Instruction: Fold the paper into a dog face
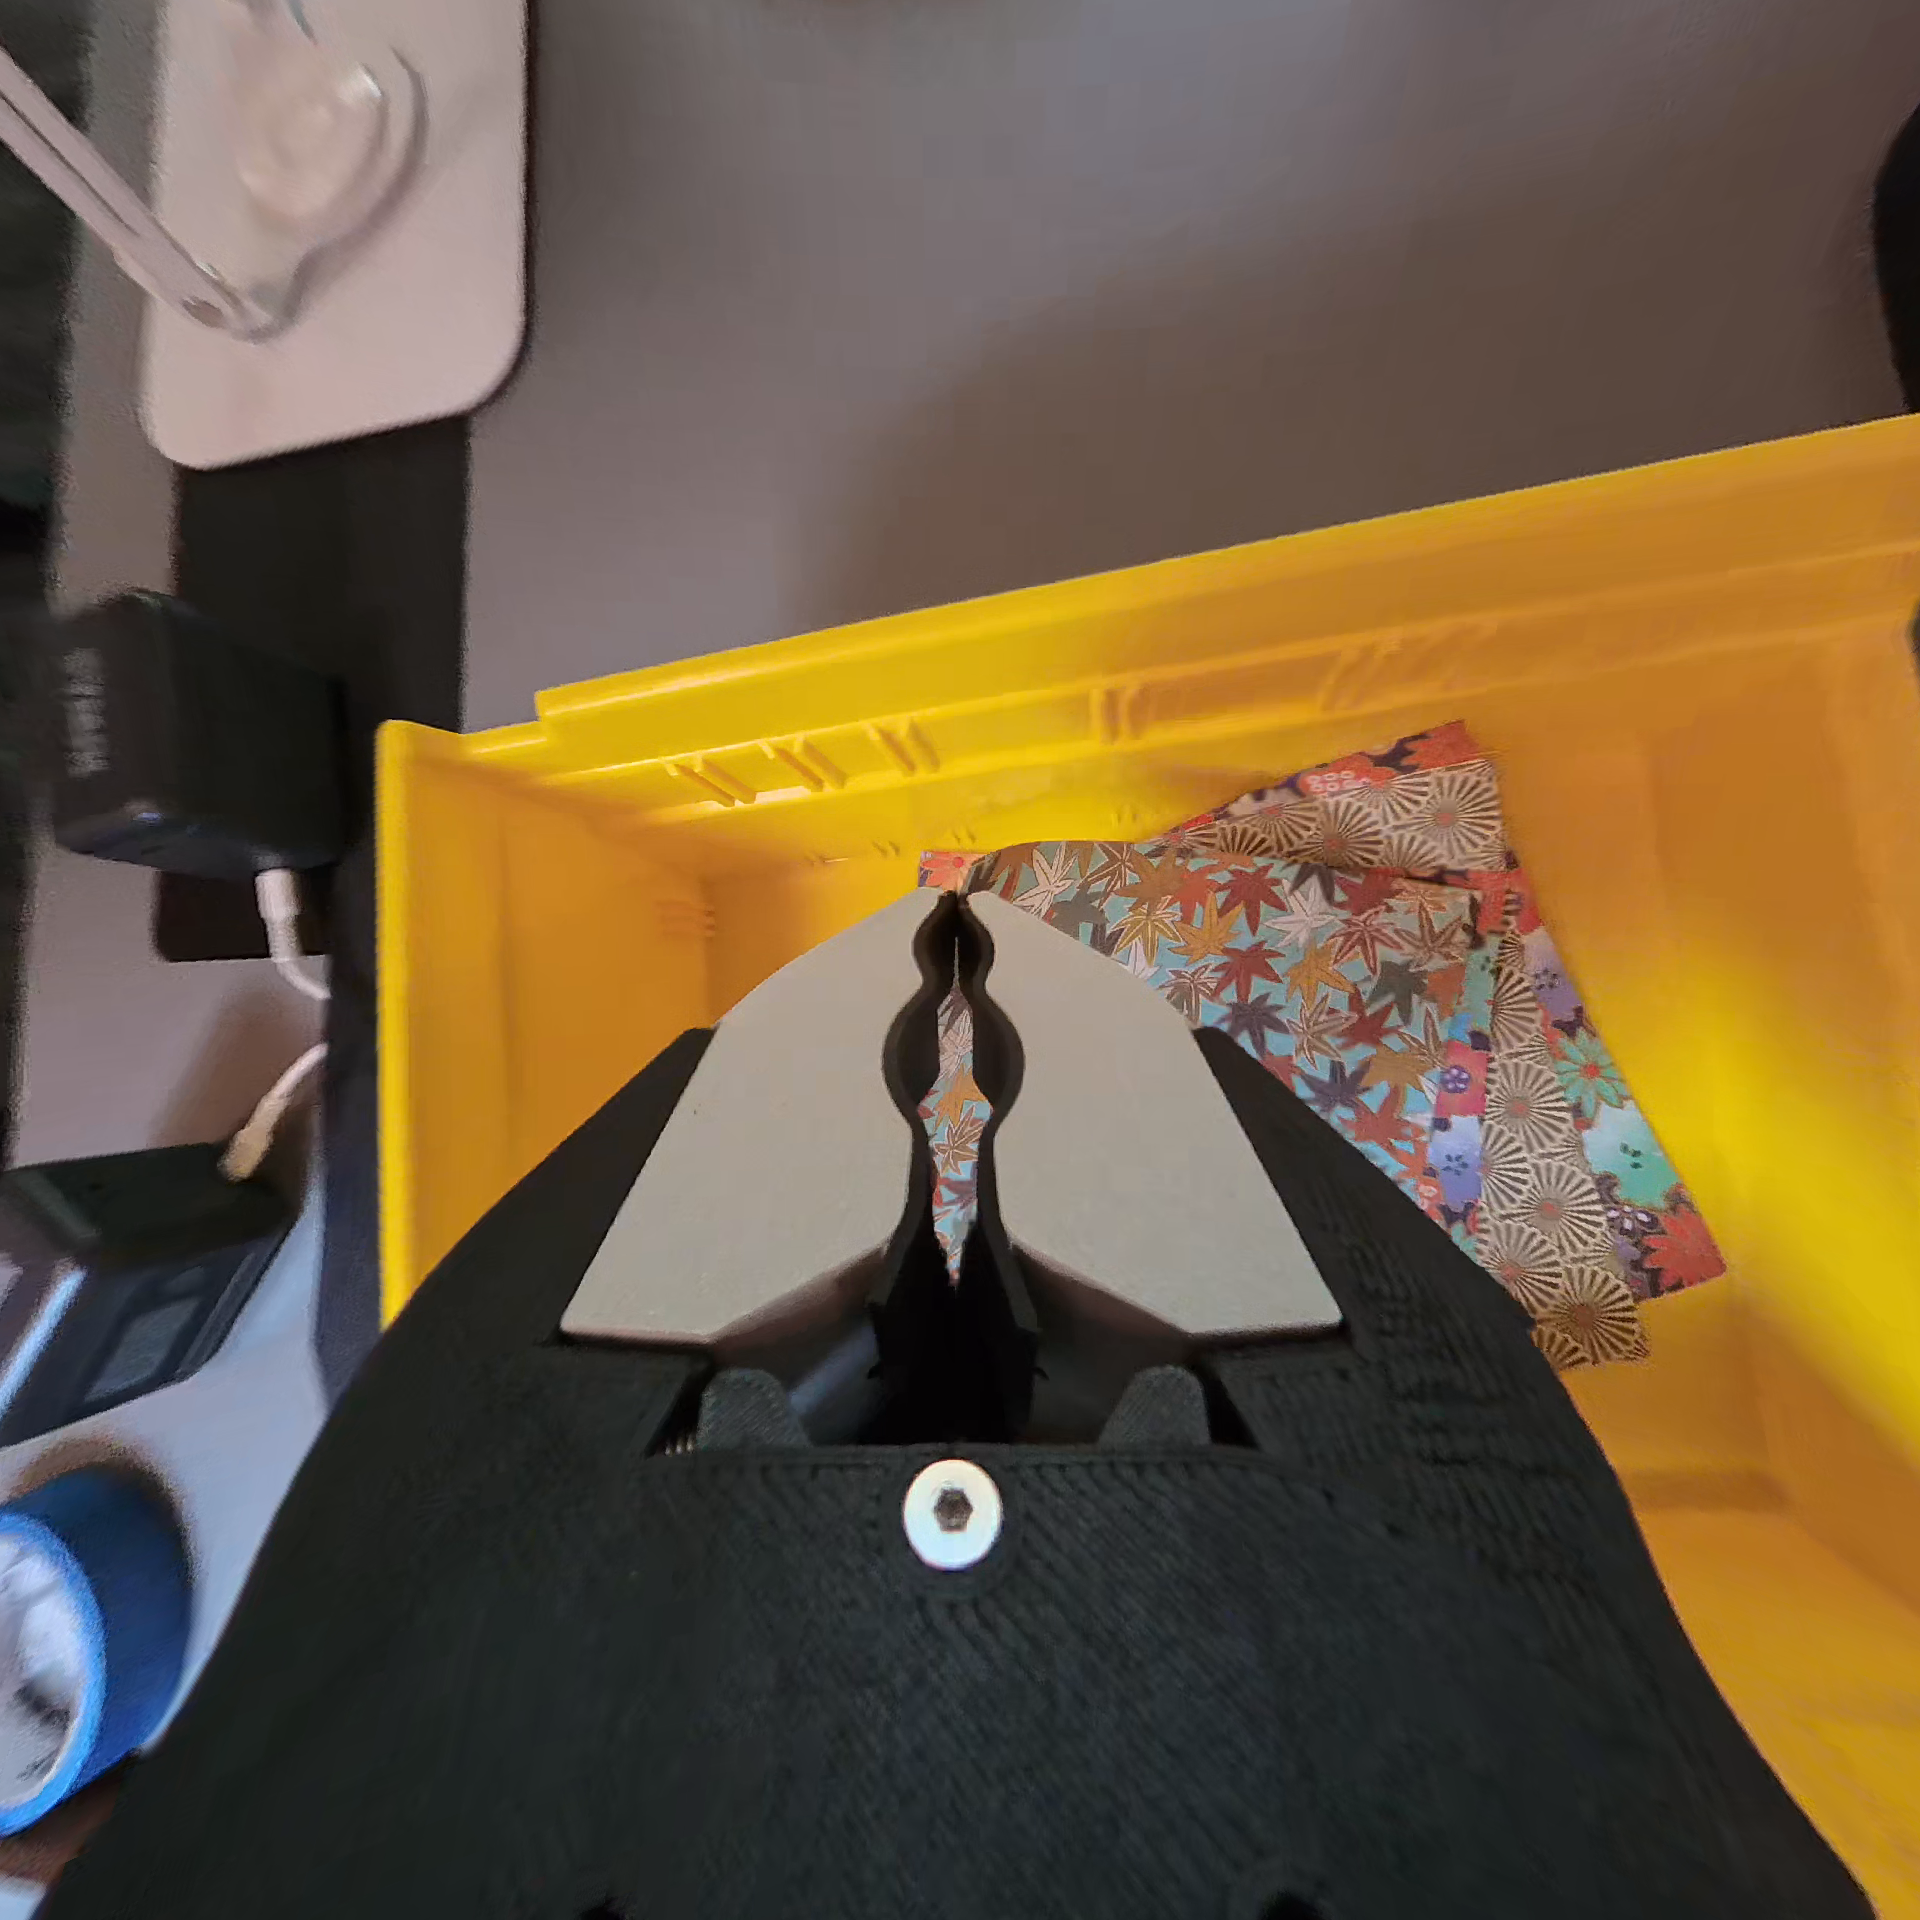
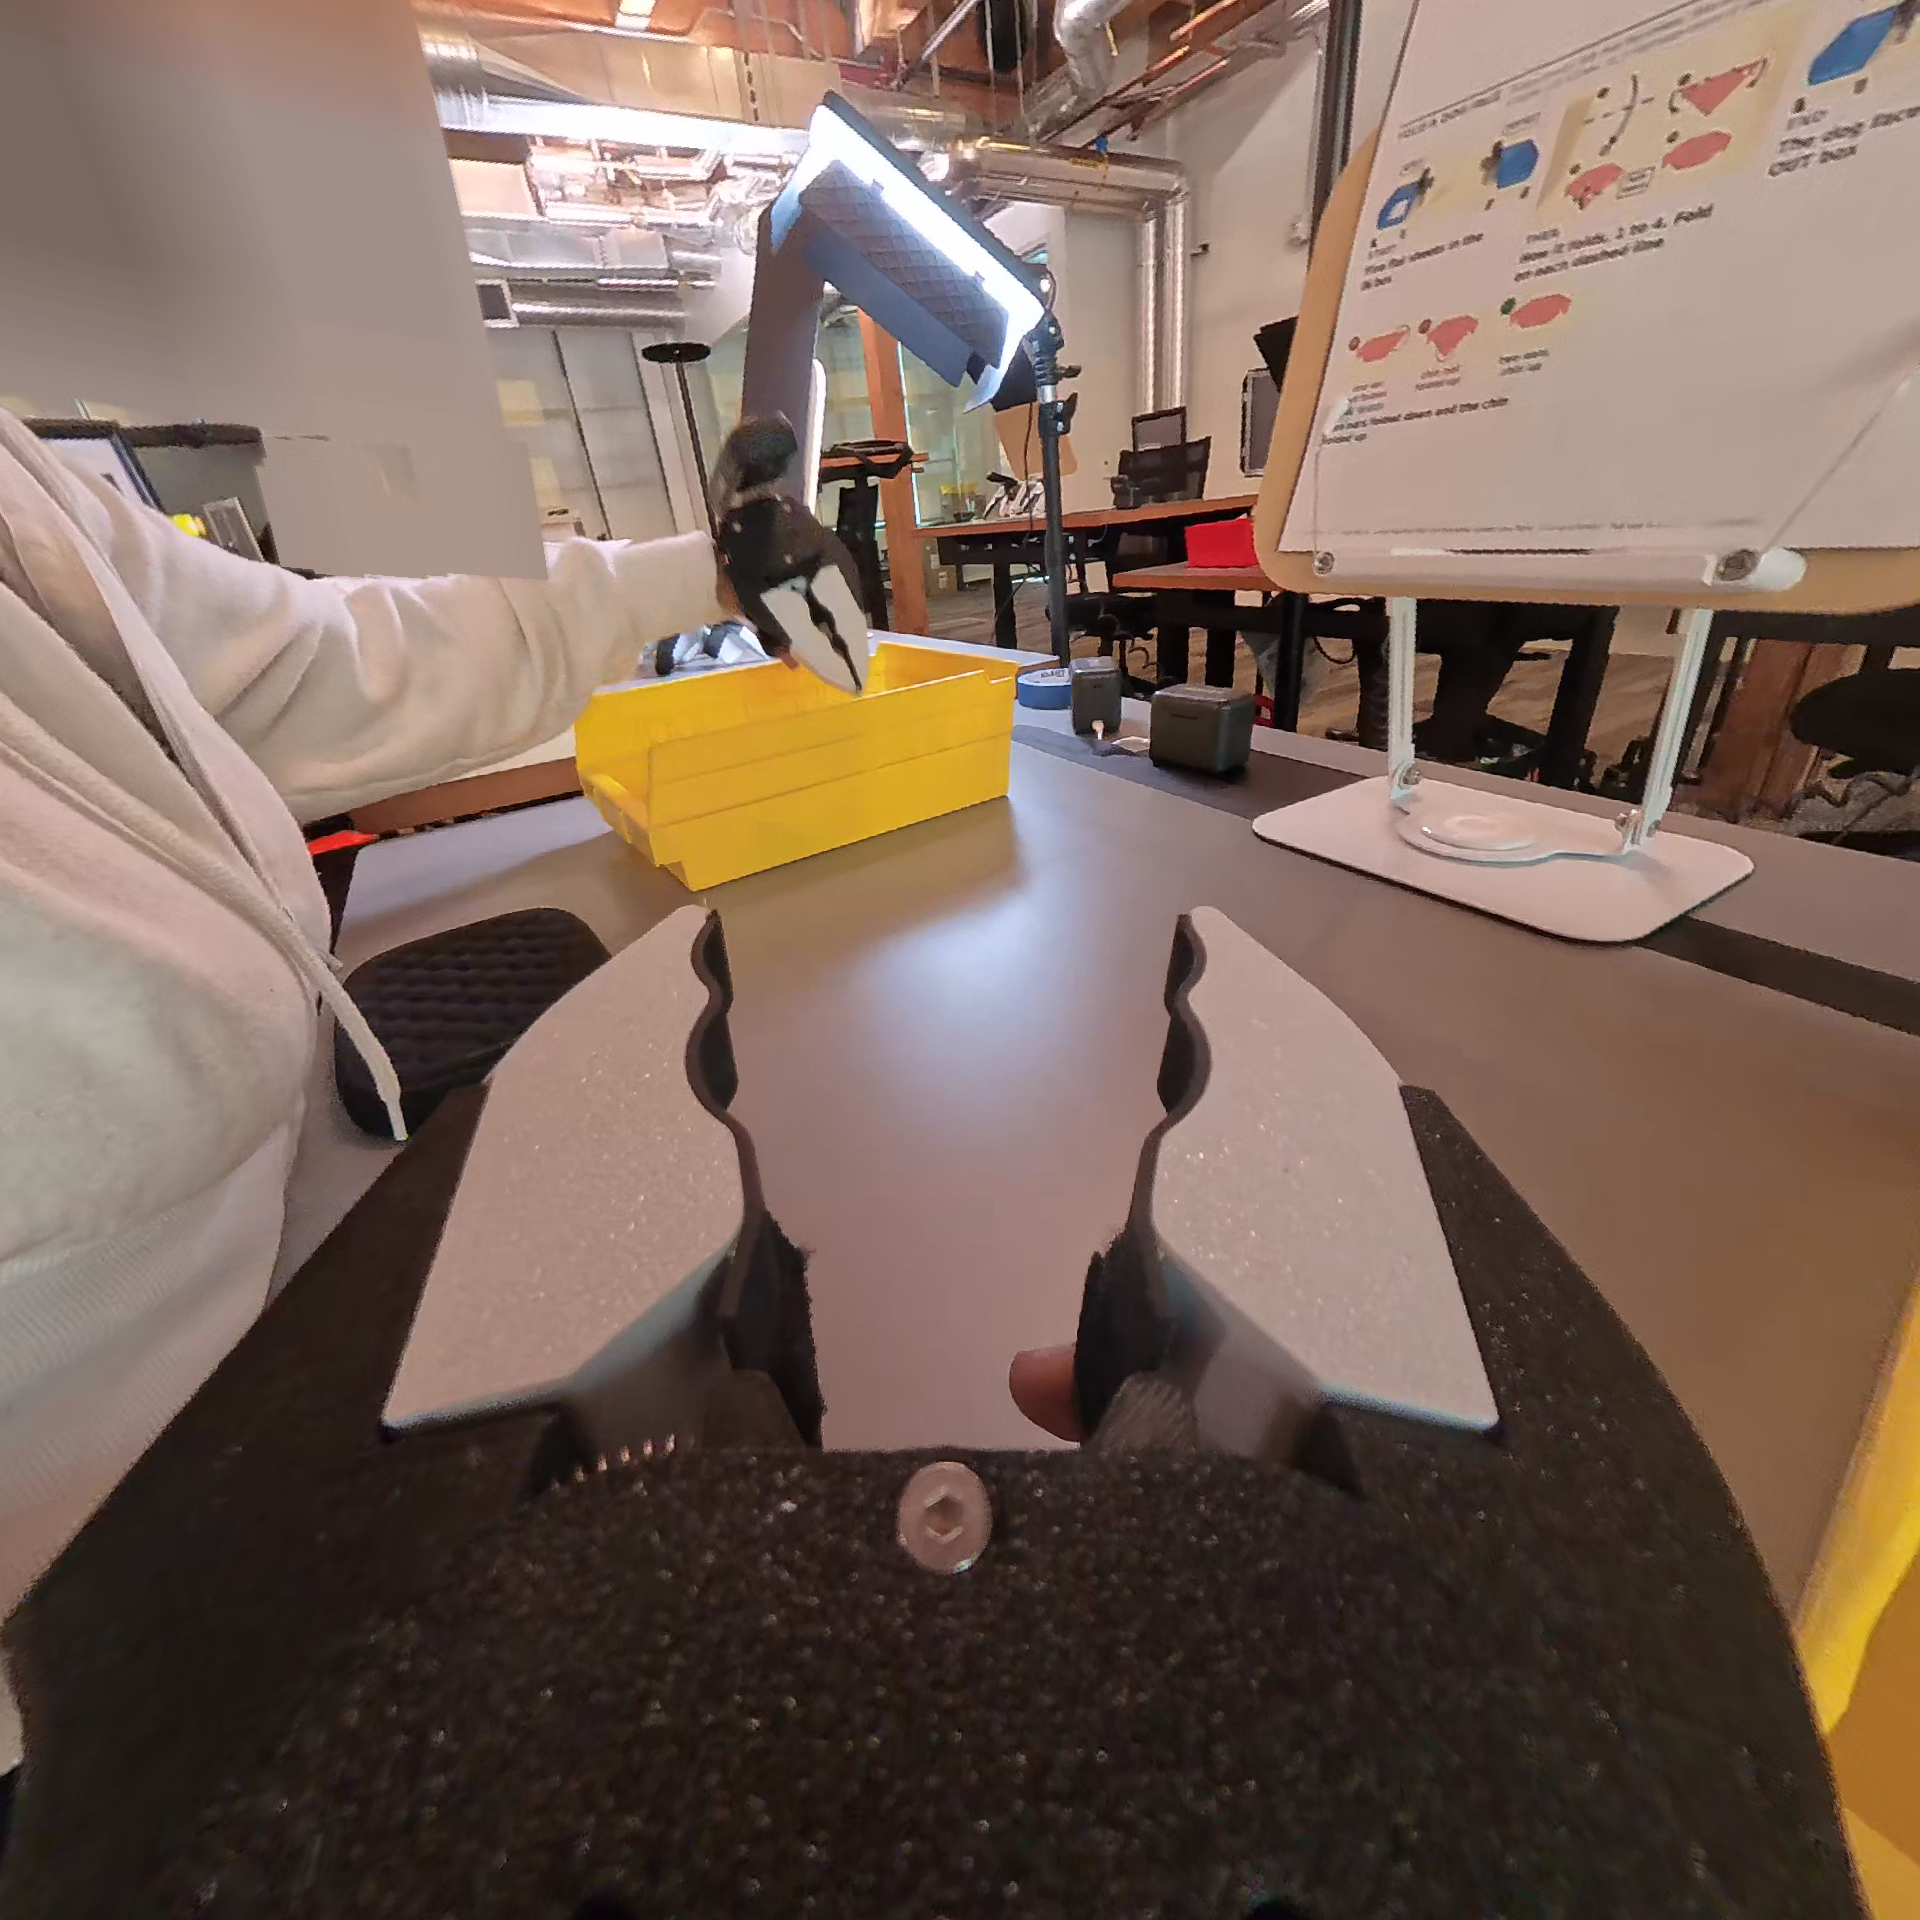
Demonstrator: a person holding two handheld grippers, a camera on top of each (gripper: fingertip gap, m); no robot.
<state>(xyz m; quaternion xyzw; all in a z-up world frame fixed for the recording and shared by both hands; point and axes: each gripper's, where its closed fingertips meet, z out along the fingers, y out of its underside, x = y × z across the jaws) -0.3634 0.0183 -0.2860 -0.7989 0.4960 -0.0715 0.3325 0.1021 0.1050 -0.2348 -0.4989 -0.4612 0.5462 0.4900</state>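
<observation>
The left gripper (image 1: 958, 914) has its grey fingers (image 1: 790, 1122) pressed nearly together, and a sliver of patterned paper shows in the slot between them. It looks pinched on the top sheet, the square of maple-leaf origami paper on a teal ground (image 1: 1247, 997), though whether the sheet is truly clamped or just seen through the gap is hard to call. That sheet lies on a fanned stack of floral patterned sheets (image 1: 1538, 1122) at the far right of the deep yellow plastic bin (image 1: 499, 987).

The step in hand, by my reading, is fetching one sheet. To do it well: take only the top leaf, draw it up slowly so the ones beneath stay put, and clear the bin wall before swinging over to the open dark grey worktop (image 2: 935, 987).

Over to the right gripper (image 2: 945, 914): fingers spread wide, nothing between them, low over the bare worktop, ready to receive.

The left wrist view alone shows inside the bin, papers and all, plus a blue tape roll (image 1: 73, 1642) at near left. The right wrist view sees only the bin's outside, but it gives the left gripper dipping over the rim on a white sleeve (image 2: 416, 665), and the instruction sheet on its white stand (image 2: 1558, 312) at far right.
</observation>
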